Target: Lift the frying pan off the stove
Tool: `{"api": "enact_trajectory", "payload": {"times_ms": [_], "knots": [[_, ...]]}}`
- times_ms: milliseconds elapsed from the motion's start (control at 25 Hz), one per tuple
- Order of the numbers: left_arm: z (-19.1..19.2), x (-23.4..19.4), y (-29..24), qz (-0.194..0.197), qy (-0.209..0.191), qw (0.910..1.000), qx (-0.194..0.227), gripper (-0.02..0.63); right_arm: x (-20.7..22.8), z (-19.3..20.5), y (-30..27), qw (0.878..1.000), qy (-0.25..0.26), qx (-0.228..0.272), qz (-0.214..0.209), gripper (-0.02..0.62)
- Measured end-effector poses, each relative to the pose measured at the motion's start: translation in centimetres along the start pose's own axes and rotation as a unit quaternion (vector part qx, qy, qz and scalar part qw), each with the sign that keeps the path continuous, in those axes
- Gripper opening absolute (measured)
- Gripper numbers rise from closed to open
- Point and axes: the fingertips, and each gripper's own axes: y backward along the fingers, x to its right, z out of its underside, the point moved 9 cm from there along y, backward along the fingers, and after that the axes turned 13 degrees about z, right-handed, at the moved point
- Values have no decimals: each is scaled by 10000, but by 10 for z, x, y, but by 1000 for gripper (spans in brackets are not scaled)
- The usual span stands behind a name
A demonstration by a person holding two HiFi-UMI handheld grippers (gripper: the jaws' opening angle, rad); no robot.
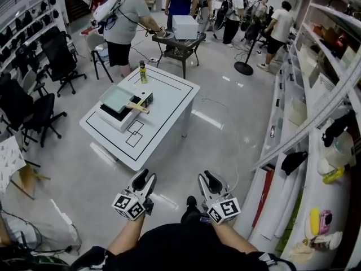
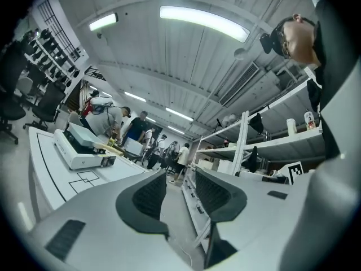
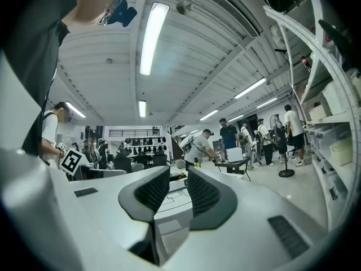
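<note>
The left tongs (image 1: 144,178) and right tongs (image 1: 210,179) hang parted and empty, well apart from the frying pan (image 1: 121,101) sitting on the stove (image 1: 111,119) on the table (image 1: 169,103).

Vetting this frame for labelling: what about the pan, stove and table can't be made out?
- Frying pan contents: head view, too small, far off.
- Stove controls: head view, too small.
- Bottle label: head view, too small.
- Table: right gripper view, mostly behind the jaws.
</note>
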Motion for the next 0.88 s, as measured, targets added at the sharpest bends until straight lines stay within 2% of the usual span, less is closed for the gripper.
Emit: {"api": "enact_trajectory", "payload": {"times_ms": [120, 280, 480, 640, 880], "knots": [[-9, -13, -33, -159, -156, 9997, 29, 172, 25, -13, -41, 9995, 57, 148, -290, 106], [-20, -27, -70, -544, -165, 9981, 230, 172, 60, -26, -86, 9975, -16, 183, -681, 106], [-31, -32, -114, -817, -255, 9954, 423, 172, 104, -34, -135, 9937, -44, 211, -1103, 106], [-44, -33, -137, -1201, -320, 9910, 500, 172, 128, -37, -171, 9901, -141, 260, -1369, 106], [-50, -52, -145, -1577, -396, 9850, 583, 172, 141, -35, -211, 9855, -324, 187, -1654, 106]]}}
